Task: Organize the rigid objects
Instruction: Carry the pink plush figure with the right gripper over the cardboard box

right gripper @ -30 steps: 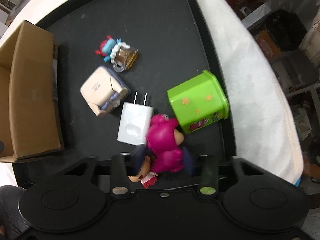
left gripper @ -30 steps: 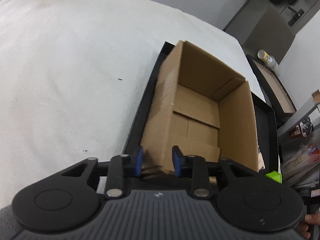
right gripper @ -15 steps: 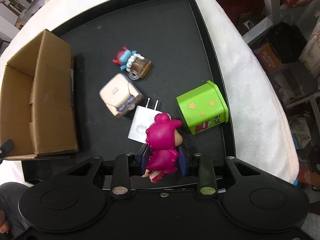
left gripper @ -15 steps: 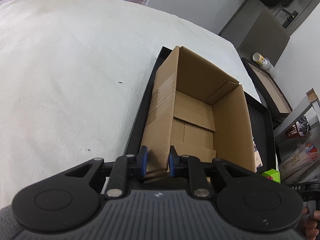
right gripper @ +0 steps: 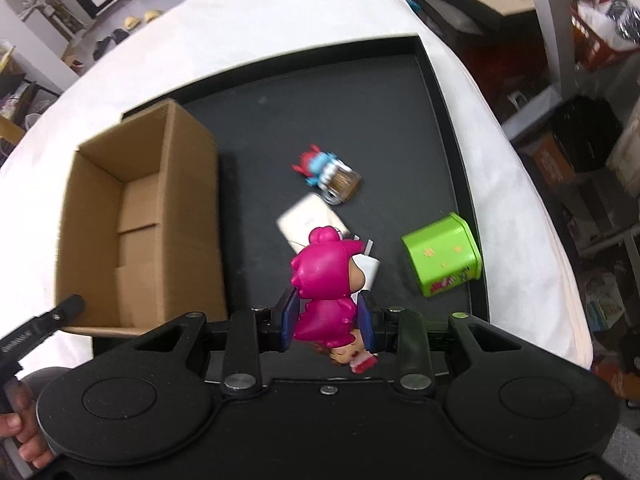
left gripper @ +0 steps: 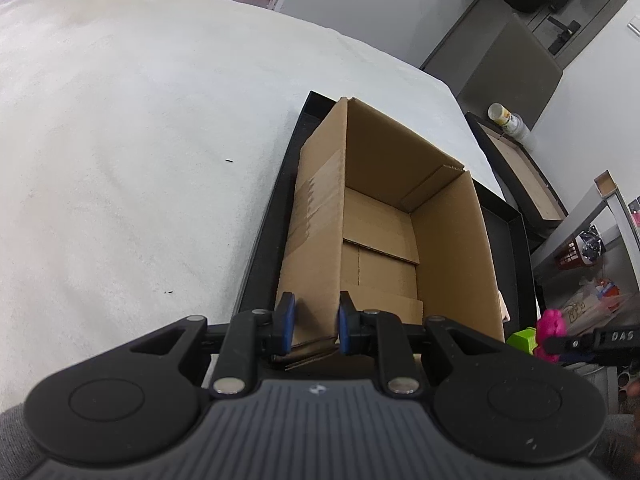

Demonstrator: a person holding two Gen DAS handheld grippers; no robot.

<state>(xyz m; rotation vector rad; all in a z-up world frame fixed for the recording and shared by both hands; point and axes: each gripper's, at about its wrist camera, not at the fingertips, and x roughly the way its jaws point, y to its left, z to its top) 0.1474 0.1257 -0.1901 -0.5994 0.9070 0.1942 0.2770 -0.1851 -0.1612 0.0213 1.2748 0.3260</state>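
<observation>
Right tongs (right gripper: 325,322) pinching the pink figure (right gripper: 326,280), holding it clear above the black tray (right gripper: 440,92); left tongs (left gripper: 313,322) clamping the near wall of the cardboard box (left gripper: 384,216), steadying it. Judging the sorting as barely begun: box showing empty inside. Remaining on the tray: green tin (right gripper: 442,258), white charger (right gripper: 370,270), cream case (right gripper: 304,220), blue-red toy (right gripper: 316,164), small doll (right gripper: 352,354).

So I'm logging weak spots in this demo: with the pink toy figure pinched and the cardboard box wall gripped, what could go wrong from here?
1. The right gripper pinches only the lower body of the pink toy figure; the heavier head could pivot it loose.
2. The left gripper clamps one thin wall of the open cardboard box; a tug might tilt it.
3. A drop could hit the white plug charger below.
</observation>
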